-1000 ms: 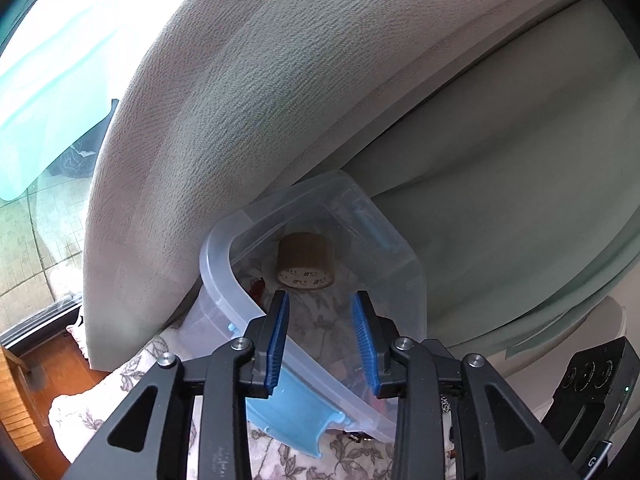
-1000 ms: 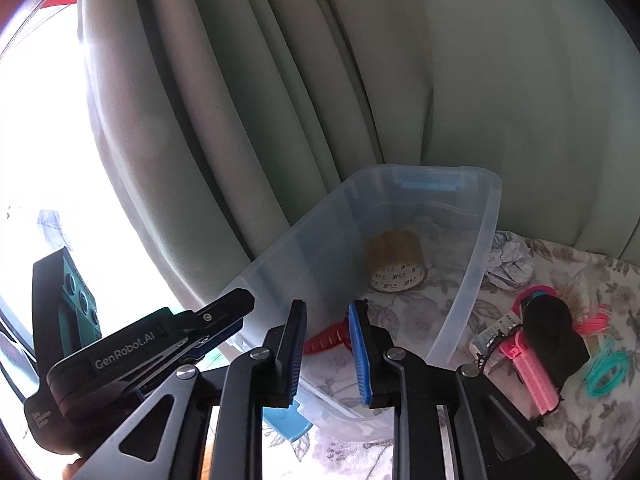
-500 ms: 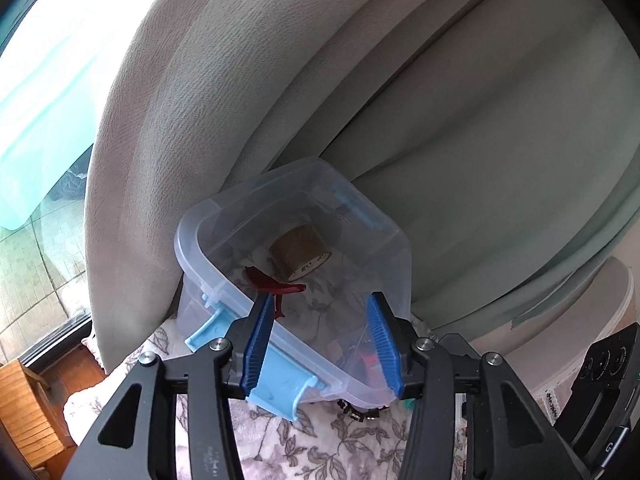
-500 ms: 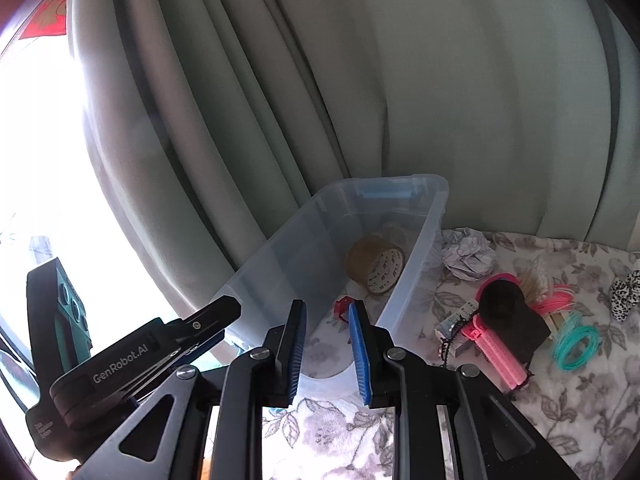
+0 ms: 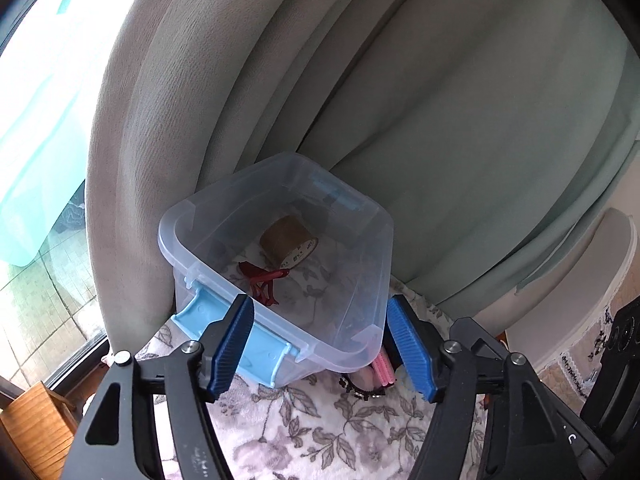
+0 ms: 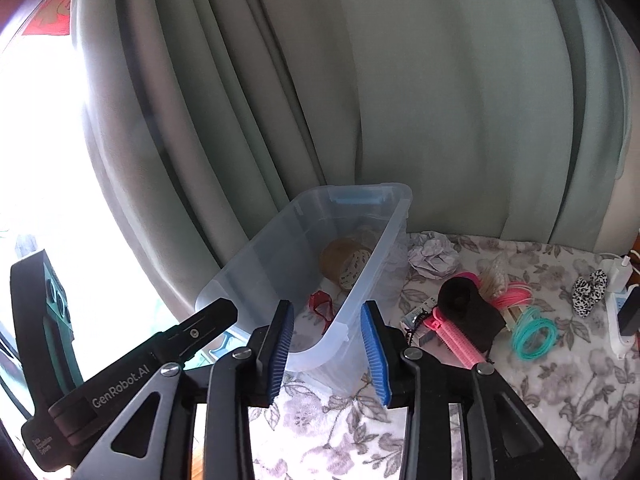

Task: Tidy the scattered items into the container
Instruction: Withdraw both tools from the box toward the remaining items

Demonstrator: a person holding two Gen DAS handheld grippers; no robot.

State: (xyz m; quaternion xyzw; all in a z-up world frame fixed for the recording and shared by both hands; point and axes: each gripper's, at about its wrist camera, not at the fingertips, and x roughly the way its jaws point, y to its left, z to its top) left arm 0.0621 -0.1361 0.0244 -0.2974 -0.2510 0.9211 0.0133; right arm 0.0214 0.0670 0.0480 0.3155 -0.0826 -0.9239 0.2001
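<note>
Curtain (image 6: 400, 100) fills the back; floral cloth (image 6: 540, 380) below; clear bin (image 5: 360, 280) sits at curtain foot w/ tape roll (image 5: 290, 242) and red clip (image 5: 262, 280) inside. Right of bin on cloth, loose: paper wad (image 6: 434, 258), black item (image 6: 466, 308), pink roller (image 6: 456, 338), teal bands (image 6: 534, 334), pink bands (image 6: 514, 294), spotted scrunchie (image 6: 588, 292), poss. cotton buds, blurry. Left gripper (image 5: 320, 344) jaws wide apart, just been opening, nothing between; right gripper (image 6: 328, 354) partly apart, also just opening, empty.

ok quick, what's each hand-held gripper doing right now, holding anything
left hand-held gripper: open, holding nothing, jaws just opening
right hand-held gripper: open, holding nothing, jaws just opening
</note>
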